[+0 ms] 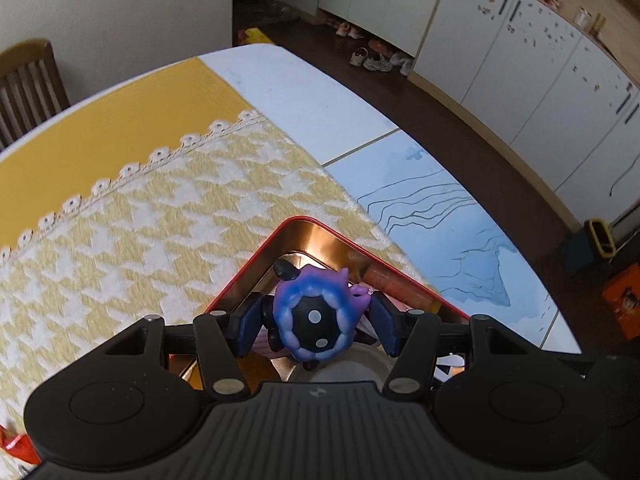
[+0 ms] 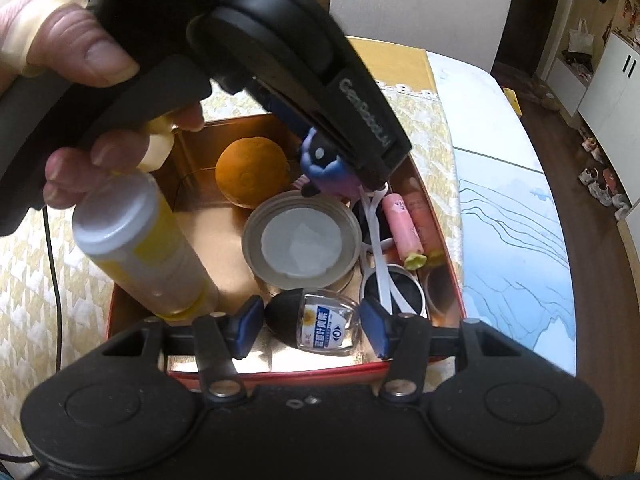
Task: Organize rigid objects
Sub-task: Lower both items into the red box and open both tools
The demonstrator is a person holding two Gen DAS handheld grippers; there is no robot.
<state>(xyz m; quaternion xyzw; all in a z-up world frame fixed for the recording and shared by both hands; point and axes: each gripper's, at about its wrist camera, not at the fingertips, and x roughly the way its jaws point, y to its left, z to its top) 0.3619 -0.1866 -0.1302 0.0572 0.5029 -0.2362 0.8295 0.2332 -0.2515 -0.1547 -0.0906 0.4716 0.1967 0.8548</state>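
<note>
My left gripper (image 1: 316, 320) is shut on a purple-and-blue figurine (image 1: 316, 312) with a black, white-dotted base, held over the far corner of a red tin (image 1: 248, 268) with a gold inside. The right wrist view shows that same left gripper (image 2: 332, 168) and figurine (image 2: 324, 170) above the tin (image 2: 280, 372). My right gripper (image 2: 312, 328) is shut on a small clear bottle (image 2: 320, 330) with a black cap, low over the tin's near edge.
Inside the tin lie an orange ball (image 2: 250, 170), a round metal lid (image 2: 302, 242), a pink tube (image 2: 404, 226), white-framed glasses (image 2: 390, 284) and a leaning yellow-labelled bottle (image 2: 136, 240). A hand (image 2: 80, 52) grips the left tool. A houndstooth cloth (image 1: 160, 220) and blue mat (image 1: 440, 220) cover the table.
</note>
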